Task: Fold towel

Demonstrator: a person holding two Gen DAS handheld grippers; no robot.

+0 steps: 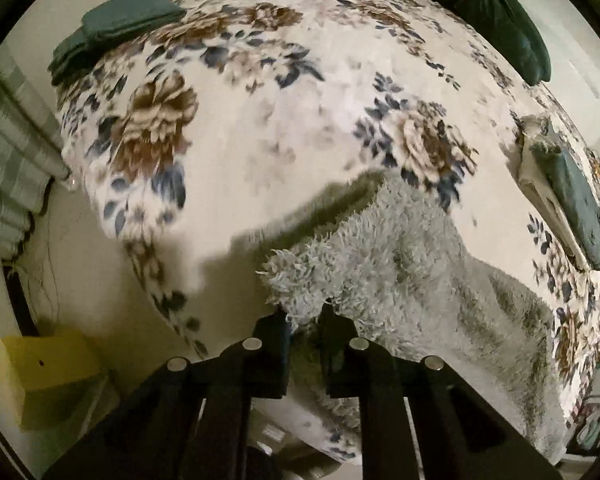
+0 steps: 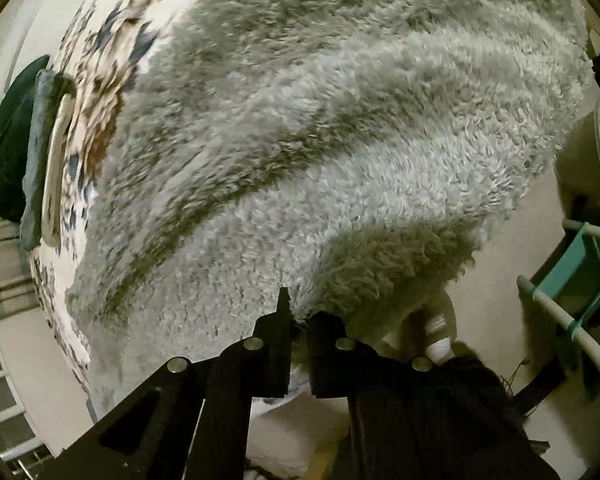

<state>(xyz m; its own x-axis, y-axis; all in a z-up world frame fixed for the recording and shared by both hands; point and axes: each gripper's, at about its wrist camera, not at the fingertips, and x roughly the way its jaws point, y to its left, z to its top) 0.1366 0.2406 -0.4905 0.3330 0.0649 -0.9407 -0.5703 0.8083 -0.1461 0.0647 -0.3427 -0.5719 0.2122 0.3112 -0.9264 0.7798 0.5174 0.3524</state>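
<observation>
Floral bedspread [image 1: 260,120], cream with brown and blue blooms, is covering the bed and is filling most of the left wrist view. Lying across its near side is the shaggy pale grey towel [image 2: 320,140], which is spreading over nearly all of the right wrist view and is rumpling into long ridges. 2 folded dark green cloths [image 1: 116,32] are sitting well apart from the towel at the far left corner of the bed. A yellow box [image 1: 48,376] is standing on the floor beside the bed. The left gripper [image 1: 305,320] is pinching 1 corner of the towel, with its jaws standing narrow on the pile. The right gripper [image 2: 300,320] is likewise clamping the towel's near edge, with fabric bunching between its close-set jaws.
</observation>
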